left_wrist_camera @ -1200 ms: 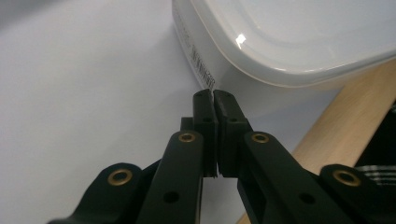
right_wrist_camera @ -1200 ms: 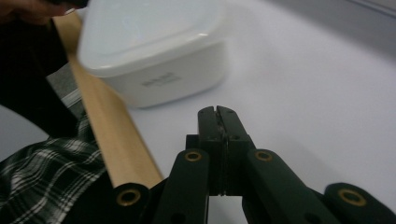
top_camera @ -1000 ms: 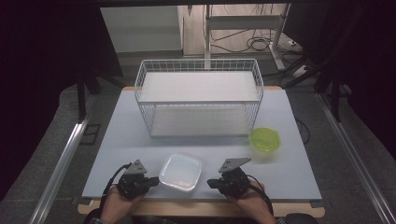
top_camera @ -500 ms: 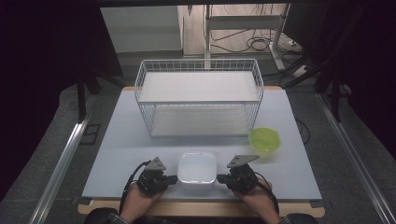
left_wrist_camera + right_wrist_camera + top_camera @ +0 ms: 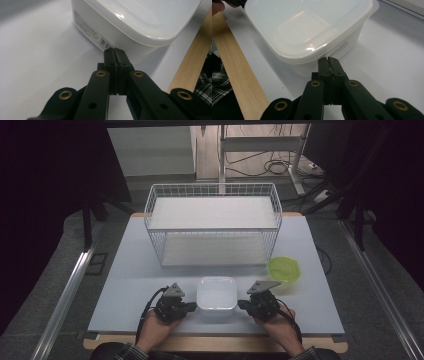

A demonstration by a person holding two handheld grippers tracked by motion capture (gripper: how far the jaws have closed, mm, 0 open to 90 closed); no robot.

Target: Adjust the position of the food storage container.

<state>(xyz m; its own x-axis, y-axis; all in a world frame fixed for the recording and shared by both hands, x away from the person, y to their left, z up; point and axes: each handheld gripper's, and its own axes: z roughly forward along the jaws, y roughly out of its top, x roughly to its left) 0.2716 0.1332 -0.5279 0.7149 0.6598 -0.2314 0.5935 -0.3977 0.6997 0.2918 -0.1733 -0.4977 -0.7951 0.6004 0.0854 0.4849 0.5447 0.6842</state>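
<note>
At the near edge of the tabletop [image 5: 125, 285], midway along it, sits the lidded white container [image 5: 216, 293], and I have one tool on each side of it. My left tool [image 5: 190, 307] is clamped shut on nothing, its closed tips right at the container's left wall beside the printed label; whether they actually touch, I cannot tell. My right tool [image 5: 243, 305] is shut and empty too, nosing up to the right wall just under the lid's rim. So I read this as the bracketing step: two closed tools squeezing the box between them, ready to lift or slide it. Toward the far edge stands the white wire basket [image 5: 212, 227], the likely target; a green bowl [image 5: 283, 269] waits off toward the right edge. The next move calls for even inward pressure from both sides, then a level lift, or the smooth walls may slip. The lid is cloudy, so the contents stay hidden, and the label's print is too small to read.
</note>
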